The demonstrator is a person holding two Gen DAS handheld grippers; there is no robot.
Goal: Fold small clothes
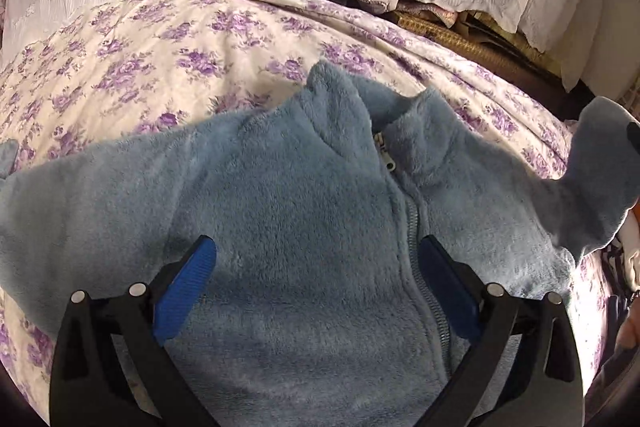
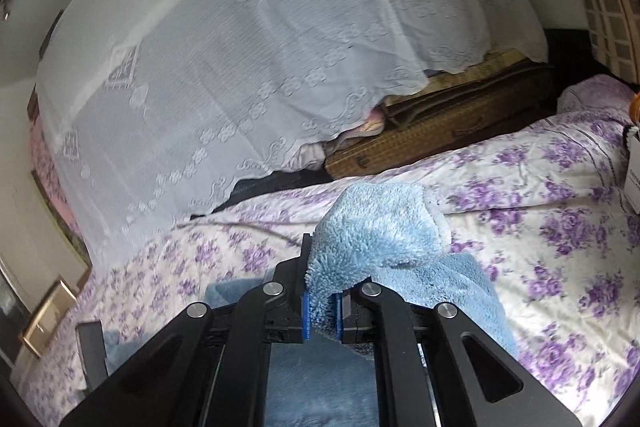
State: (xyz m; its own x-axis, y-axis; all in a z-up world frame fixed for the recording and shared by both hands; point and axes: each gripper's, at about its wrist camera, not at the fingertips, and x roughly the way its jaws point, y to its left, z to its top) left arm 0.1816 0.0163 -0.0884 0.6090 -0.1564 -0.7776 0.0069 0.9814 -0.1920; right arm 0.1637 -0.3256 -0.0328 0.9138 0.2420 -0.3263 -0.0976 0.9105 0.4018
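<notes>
One jacket point(image 1: 288, 195) flat, collar pointing away.

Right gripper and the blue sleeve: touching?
Touching. The right wrist view shows the right gripper with its jaws shut on the fluffy blue sleeve, the fabric pinched between the blue pads.

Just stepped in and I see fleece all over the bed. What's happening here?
A person is folding a small fluffy blue zip-up fleece jacket spread front-up on the purple-flowered bedspread. The right tongs are shut on one blue sleeve end, lifted off the bed. The left tongs hang open above the jacket's chest, gripping nothing.
</notes>
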